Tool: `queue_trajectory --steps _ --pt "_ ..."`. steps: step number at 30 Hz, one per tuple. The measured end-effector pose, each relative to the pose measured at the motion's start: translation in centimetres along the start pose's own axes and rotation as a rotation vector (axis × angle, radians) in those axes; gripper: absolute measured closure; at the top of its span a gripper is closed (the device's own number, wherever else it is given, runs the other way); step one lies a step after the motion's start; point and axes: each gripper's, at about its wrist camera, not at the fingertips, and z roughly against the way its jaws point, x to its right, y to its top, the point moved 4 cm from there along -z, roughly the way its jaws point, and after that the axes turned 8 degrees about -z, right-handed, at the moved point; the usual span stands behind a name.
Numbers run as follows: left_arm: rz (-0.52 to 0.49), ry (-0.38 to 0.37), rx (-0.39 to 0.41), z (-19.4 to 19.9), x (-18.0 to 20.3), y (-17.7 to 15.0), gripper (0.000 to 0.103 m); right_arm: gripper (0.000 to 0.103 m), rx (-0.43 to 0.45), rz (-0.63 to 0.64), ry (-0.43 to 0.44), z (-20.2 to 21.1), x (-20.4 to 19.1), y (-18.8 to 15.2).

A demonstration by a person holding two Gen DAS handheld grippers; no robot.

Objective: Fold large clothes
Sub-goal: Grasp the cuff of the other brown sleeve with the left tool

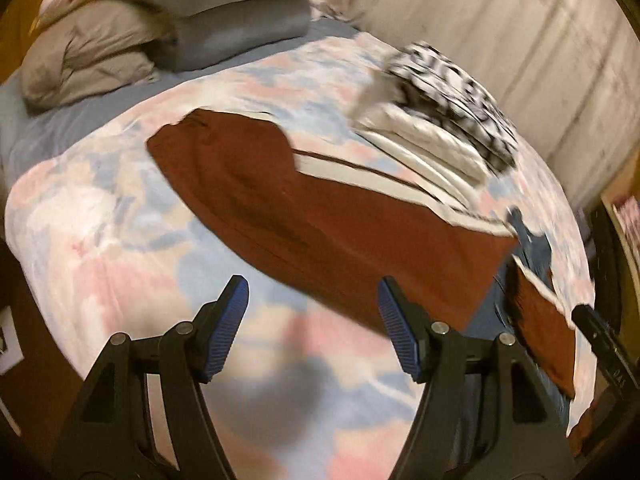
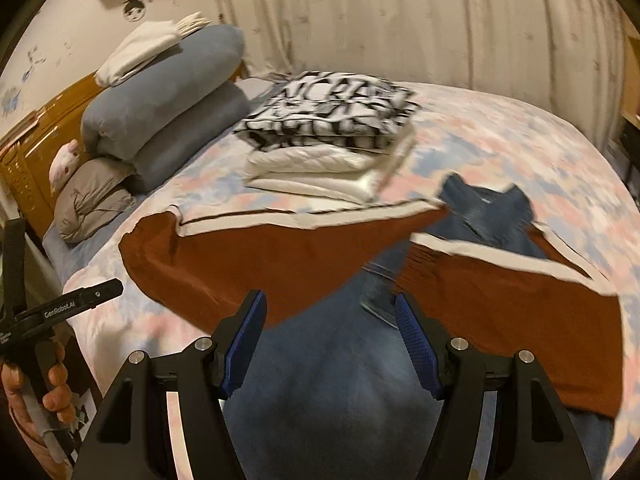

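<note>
Both pairs of jaws stand wide and hold nothing: the left gripper (image 1: 312,292) hangs over bare bedspread (image 1: 100,240) at lower centre, the right gripper (image 2: 330,308) over blue denim (image 2: 340,364). The rust-brown garment (image 2: 248,264) lies spread mid-frame, its two halves parted across the denim. The risk, I judge, is pinching denim along with rust cloth, or dragging an edge into the folded stack (image 2: 332,136) just behind.

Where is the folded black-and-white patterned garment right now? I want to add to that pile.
The folded black-and-white patterned garment tops the white folded clothes on the pastel bedspread, beyond the rust-brown garment, near the curtain.
</note>
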Motion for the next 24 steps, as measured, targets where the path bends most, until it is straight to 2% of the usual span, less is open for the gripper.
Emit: queue_trajectory --steps 5,12,14,21,22,24 --pt "0.105 -0.031 0.005 -4.1 -6.0 2.1 0.039 0.036 -0.012 0.041 0.044 -6.0 -5.0 1.4" --pt "0.25 -0.034 -0.043 -10.5 -13.2 3.5 0.039 0.038 -0.076 0.095 0.064 -14.6 -10.5 1.6" --pt "0.277 -0.066 -0.041 -12.0 -14.4 4.0 0.039 0.039 -0.098 0.107 0.062 -16.8 -11.2 1.4" --pt "0.29 -0.096 -0.035 -14.8 -15.4 5.7 0.039 0.042 -0.195 0.112 0.058 -22.3 -12.0 -0.2" --pt "0.289 -0.095 -0.036 -15.1 -15.4 6.0 0.04 0.042 -0.213 0.113 0.054 -23.0 -12.1 -0.5" --pt "0.269 -0.059 -0.028 -15.2 -15.2 6.4 0.067 0.042 -0.235 0.113 0.054 -23.9 -12.4 -1.2"
